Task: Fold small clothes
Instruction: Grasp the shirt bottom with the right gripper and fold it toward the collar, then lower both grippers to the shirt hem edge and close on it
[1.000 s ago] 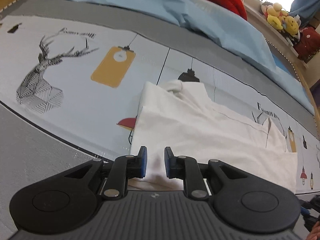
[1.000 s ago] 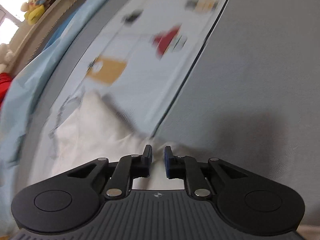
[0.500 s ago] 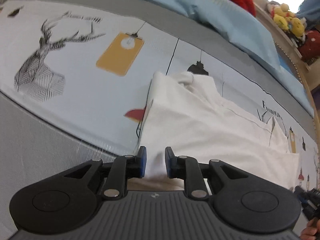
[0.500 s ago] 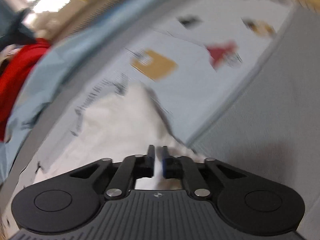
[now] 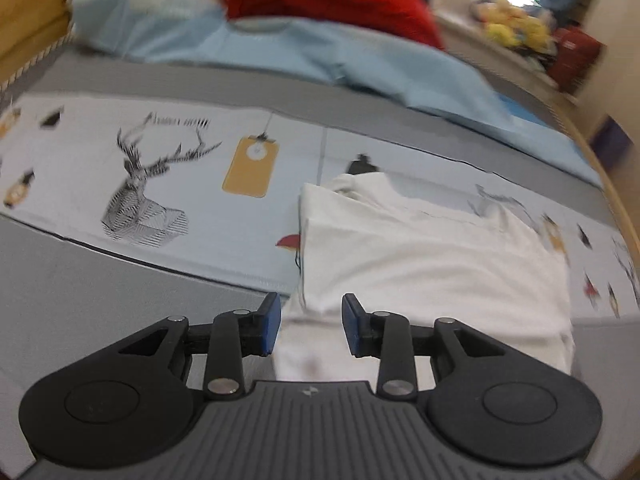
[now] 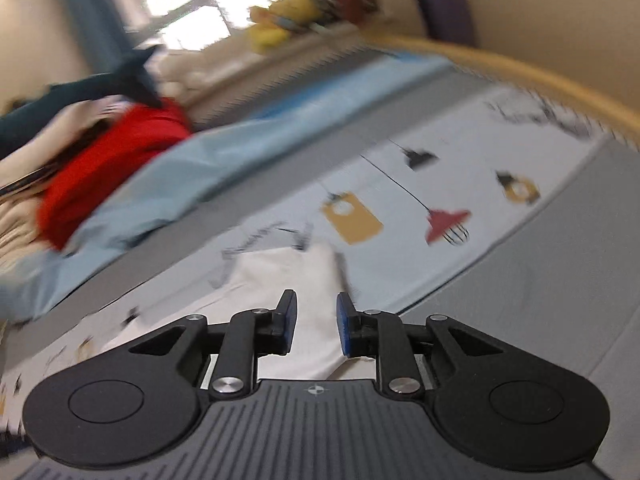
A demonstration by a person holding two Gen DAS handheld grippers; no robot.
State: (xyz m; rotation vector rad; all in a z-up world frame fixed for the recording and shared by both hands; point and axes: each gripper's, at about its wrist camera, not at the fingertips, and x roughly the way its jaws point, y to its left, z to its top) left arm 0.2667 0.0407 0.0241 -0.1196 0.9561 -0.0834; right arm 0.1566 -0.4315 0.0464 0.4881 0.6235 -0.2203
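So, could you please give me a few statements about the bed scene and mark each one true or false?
1. The white garment lies folded on the printed mat. True.
2. The left gripper is clamped on a red sweater. False: its jaws are opening and the pads press on nothing, with white cloth seen between them.
3. A light blue garment lies beyond the mat. True.
4. The right gripper holds a yellow toy. False: its jaws are opening, empty, over the white garment.
5. The mat shows a deer drawing. True.
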